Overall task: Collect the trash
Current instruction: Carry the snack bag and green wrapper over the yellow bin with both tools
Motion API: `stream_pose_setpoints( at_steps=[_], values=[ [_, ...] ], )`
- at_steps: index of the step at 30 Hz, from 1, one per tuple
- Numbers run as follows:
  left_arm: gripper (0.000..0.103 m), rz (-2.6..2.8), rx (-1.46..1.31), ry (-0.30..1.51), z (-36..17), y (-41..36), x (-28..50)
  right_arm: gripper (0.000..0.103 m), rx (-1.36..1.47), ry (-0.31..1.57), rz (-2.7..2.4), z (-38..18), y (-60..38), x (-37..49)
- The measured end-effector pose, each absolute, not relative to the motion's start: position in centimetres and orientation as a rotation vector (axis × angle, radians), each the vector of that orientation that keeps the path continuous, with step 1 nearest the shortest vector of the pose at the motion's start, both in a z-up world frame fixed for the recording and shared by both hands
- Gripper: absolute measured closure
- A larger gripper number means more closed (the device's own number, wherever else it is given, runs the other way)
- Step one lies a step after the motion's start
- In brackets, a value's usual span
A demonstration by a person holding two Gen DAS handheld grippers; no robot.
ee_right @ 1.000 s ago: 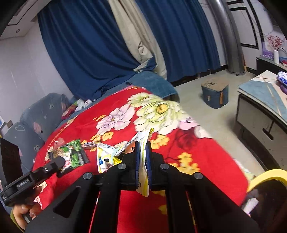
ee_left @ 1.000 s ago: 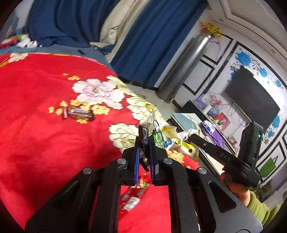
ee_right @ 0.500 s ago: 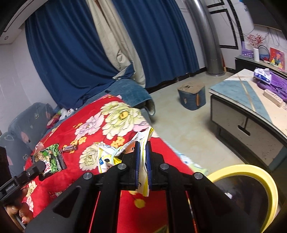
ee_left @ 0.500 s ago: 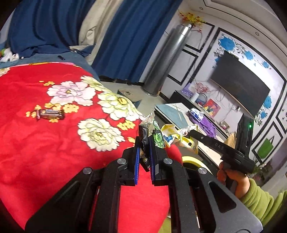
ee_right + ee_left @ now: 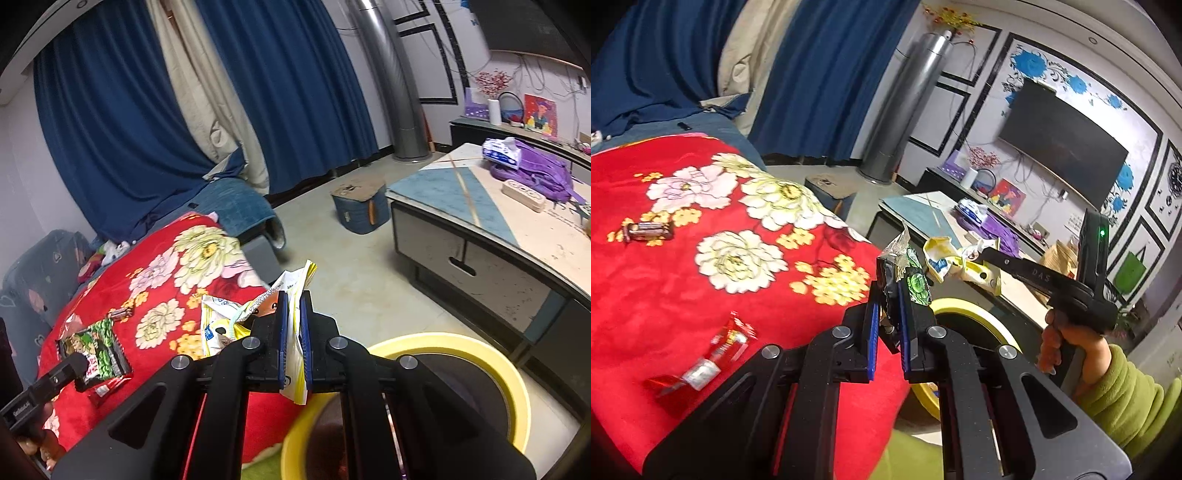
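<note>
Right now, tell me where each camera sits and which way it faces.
Left wrist: on the left tool, looking along its fingers across the red blanket to the TV wall; shows the right hand, green sleeve.
Right wrist: on the right tool, facing the curtains and coffee table; the left tool shows at lower left.
Shared: green wrapper, yellow wrapper, yellow-rimmed bin, blanket.

Red floral blanket (image 5: 665,295) bears red wrapper (image 5: 713,354), candy bar (image 5: 648,230).

Left wrist view looks down along its fingers, red floral blanket (image 5: 665,295) left, TV wall far right. Right wrist view faces blue curtains (image 5: 122,122). Both share the yellow-rimmed bin (image 5: 513,373), close below.
</note>
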State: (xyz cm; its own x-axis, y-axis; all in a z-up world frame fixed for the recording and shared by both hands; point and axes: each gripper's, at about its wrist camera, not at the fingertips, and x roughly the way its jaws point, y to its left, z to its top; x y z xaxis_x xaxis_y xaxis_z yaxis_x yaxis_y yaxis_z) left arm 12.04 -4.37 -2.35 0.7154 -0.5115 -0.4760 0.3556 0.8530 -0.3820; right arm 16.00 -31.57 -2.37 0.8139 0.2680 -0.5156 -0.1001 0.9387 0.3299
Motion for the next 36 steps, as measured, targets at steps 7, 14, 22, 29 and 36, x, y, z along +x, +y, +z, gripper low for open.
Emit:
stream_pose_setpoints(
  at_steps=[7, 14, 22, 29, 36],
  values=[
    [0.098, -0.527, -0.227, 0.612, -2.8, -6.9, 11.5, 0.096, 0.298, 0.584, 0.147, -2.9, -34.1, 14.8],
    [0.098, -0.56, -0.184, 0.63, -3.5, -9.2, 11.4, 0.096, 0.251, 0.57, 0.098, -3.2, -35.6, 13.5],
    [0.097, -0.597, -0.137, 0.647, -4.2, -11.7, 11.0, 0.096, 0.222, 0.585, 0.054, -4.4, -36.9, 12.3],
    [0.097, -0.626, -0.096, 0.674, -5.0, -13.5, 11.0, 0.096, 0.214, 0.613, 0.01, -5.7, -38.4, 11.4],
    [0.097, -0.653, -0.063, 0.713, -6.1, -15.4, 11.2, 0.096, 0.225, 0.658, -0.016, -7.6, -40.1, 10.5]
  ],
)
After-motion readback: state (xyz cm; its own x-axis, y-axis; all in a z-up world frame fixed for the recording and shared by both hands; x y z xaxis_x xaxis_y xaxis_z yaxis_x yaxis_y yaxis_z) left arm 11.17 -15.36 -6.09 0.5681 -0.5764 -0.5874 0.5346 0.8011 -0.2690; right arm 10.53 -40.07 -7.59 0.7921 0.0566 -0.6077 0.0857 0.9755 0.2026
